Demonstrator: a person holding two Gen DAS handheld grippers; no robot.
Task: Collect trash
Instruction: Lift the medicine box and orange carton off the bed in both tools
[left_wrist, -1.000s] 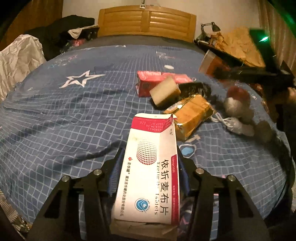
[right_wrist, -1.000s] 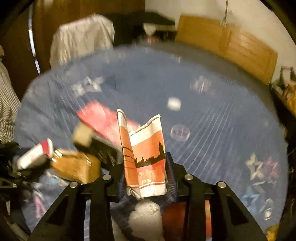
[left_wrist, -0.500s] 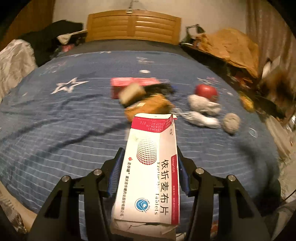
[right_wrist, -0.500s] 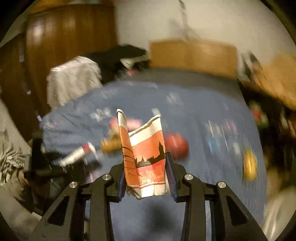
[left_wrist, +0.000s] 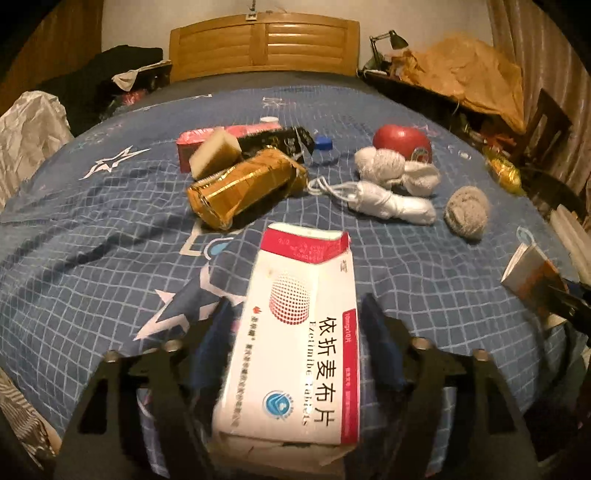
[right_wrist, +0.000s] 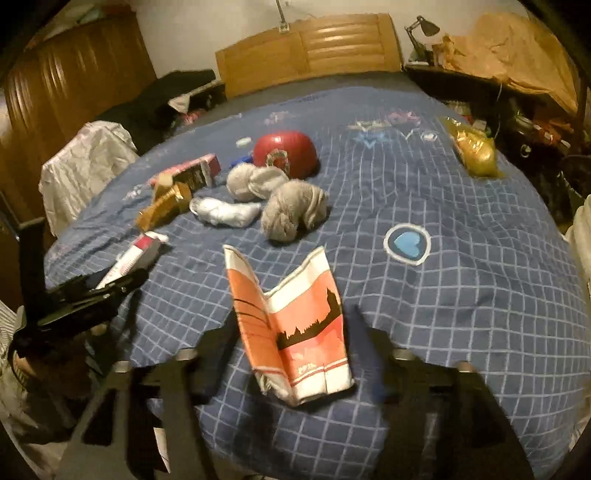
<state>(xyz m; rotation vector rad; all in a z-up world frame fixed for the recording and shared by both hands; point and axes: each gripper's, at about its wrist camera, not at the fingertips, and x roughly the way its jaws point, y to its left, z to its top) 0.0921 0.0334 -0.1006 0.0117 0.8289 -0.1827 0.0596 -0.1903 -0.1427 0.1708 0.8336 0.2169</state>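
My left gripper (left_wrist: 299, 317) stands open, its jaws apart from the white and pink medicine box (left_wrist: 299, 332) that tilts between them over the bed's near edge. My right gripper (right_wrist: 291, 332) is open too, with the orange and white crumpled paper carton (right_wrist: 295, 325) loose between its jaws. On the blue checked bedspread (left_wrist: 92, 221) lie a gold foil packet (left_wrist: 243, 188), a beige sponge block (left_wrist: 214, 153), a pink box (left_wrist: 192, 142), a black wrapper (left_wrist: 280, 142) and a blue bottle cap (left_wrist: 323, 143).
A red apple (left_wrist: 402, 142), white rolled socks (left_wrist: 388, 166), a tied white cloth (left_wrist: 391, 201) and a grey sock ball (left_wrist: 466, 210) lie right of the trash. A yellow foil packet (right_wrist: 472, 147) lies at the bed's right edge. Clothes and cluttered furniture flank the bed.
Both grippers have opened; the medicine box and the paper carton now sit loose and tilted between the jaws. Both views have swung and settled lower, near the bed's front edge.
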